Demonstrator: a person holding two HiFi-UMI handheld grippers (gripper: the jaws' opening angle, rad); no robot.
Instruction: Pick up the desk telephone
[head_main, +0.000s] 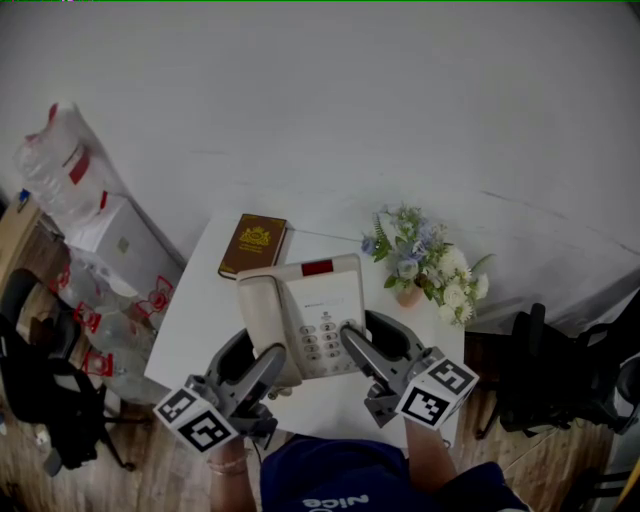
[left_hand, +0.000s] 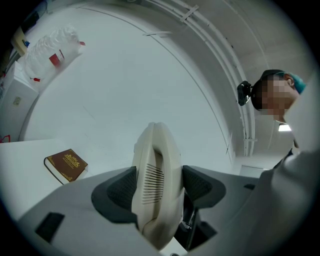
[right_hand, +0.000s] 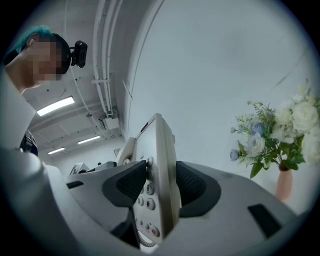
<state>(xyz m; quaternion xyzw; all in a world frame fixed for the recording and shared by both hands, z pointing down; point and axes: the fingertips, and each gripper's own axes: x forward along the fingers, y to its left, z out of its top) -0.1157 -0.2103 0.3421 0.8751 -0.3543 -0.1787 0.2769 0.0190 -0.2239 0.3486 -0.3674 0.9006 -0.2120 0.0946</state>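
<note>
Left gripper (left_hand: 158, 186) clamped on the handset (head_main: 258, 318) side of the cream desk telephone (head_main: 318, 300), right gripper (right_hand: 156, 182) clamped on its keypad edge, phone held between both over the small white table (head_main: 200, 325), brown book (head_main: 253, 244) behind it, vase of flowers (head_main: 425, 265) off to the right

The head view is lit softly and evenly from above (rather dim and greyish overall), and the floor (head_main: 120, 490) beside the bench (head_main: 200, 320) is left in deep shadow. Both gripper views are bent strongly by the wide lens, with straight lines curved and the corners blacked out. Bright ceiling lights (right_hand: 56, 105) are seen in the right gripper view, slightly blown out. The phone (left_hand: 155, 185) is rendered sharp, while the foreground at the bottom edge is rendered soft.
</note>
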